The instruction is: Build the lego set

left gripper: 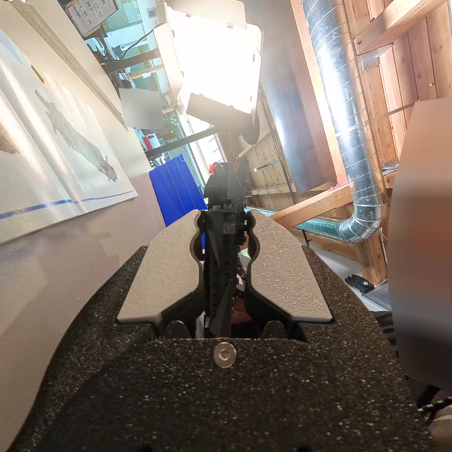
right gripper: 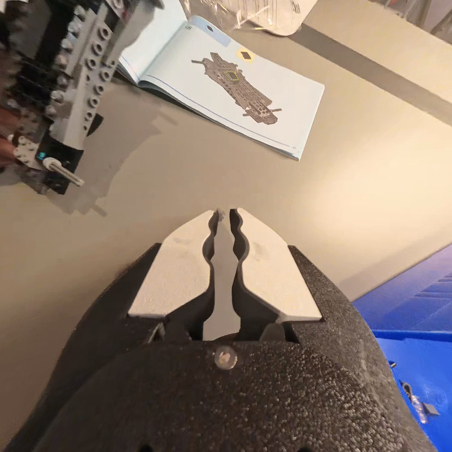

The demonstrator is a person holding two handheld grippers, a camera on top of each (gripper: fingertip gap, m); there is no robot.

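The dark brick model (left gripper: 221, 244) is clamped centrally in the left claw (left gripper: 223, 217), while the right claw (right gripper: 223, 215), narrowly parted, carries a tiny grey bit at one fingertip above the bench (right gripper: 318, 195), best kept steady.

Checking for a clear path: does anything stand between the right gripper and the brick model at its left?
Nothing visible does: only bare table shows between the right gripper and the brick model. The open booklet lies farther right, off that line.
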